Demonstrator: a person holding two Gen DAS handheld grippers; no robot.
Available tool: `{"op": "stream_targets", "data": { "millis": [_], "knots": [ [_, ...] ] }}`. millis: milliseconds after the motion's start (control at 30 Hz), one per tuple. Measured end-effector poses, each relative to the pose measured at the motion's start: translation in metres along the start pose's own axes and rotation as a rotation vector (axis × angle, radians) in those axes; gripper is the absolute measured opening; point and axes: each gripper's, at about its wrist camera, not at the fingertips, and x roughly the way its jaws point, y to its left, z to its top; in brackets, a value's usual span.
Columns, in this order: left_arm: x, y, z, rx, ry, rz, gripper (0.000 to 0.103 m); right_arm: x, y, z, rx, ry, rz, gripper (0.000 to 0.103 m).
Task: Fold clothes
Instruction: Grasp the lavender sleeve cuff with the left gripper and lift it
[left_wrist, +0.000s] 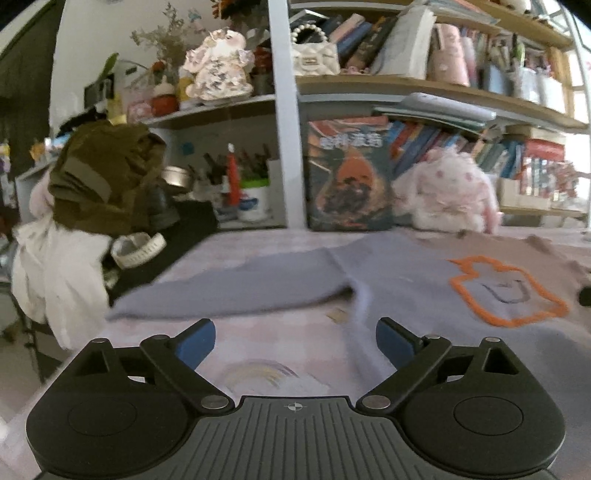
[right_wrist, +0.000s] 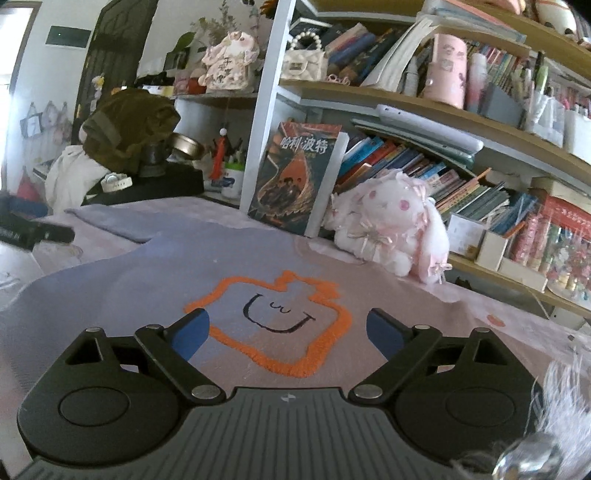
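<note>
A lavender sweater (left_wrist: 424, 295) lies flat on the pink bedcover (left_wrist: 280, 354), with an orange outline and a smiley face on its chest (right_wrist: 273, 321). Its left sleeve (left_wrist: 236, 288) stretches out to the left. My left gripper (left_wrist: 295, 341) is open and empty, just above the cover near the sleeve's lower edge and armpit. My right gripper (right_wrist: 288, 332) is open and empty, hovering over the sweater's chest (right_wrist: 147, 280), with the orange outline between its fingers. The other gripper shows as a dark shape at the left edge of the right wrist view (right_wrist: 33, 230).
A bookshelf (left_wrist: 424, 88) runs along the back. A standing book (left_wrist: 349, 177) and a pink plush rabbit (left_wrist: 447, 192) sit at the far edge of the cover. A heap of olive and white clothes (left_wrist: 96, 184) is piled at the left.
</note>
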Motion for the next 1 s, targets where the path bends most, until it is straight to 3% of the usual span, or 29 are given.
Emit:
{"op": "stream_targets", "data": {
  "millis": [100, 333, 667, 833, 933, 1000],
  "knots": [
    [0.015, 0.013, 0.011, 0.0, -0.012, 0.049, 0.101, 0.011, -0.003, -0.001, -0.003, 0.015, 0.016, 0.093],
    [0.07, 0.067, 0.019, -0.209, 0.063, 0.19, 0.101, 0.016, -0.006, -0.001, 0.024, 0.036, 0.047, 0.098],
    [0.113, 0.129, 0.007, -0.448, 0.217, 0.261, 0.099, 0.023, -0.015, -0.002, 0.077, 0.076, 0.088, 0.098],
    [0.126, 0.141, 0.01, -0.485, 0.2, 0.286, 0.093, 0.024, -0.017, -0.002, 0.087, 0.08, 0.105, 0.098],
    [0.134, 0.149, 0.012, -0.507, 0.189, 0.301, 0.079, 0.025, -0.017, -0.002, 0.087, 0.086, 0.108, 0.098],
    [0.137, 0.154, 0.012, -0.538, 0.174, 0.307, 0.06, 0.025, -0.017, -0.002, 0.087, 0.091, 0.109, 0.098]
  ]
}}
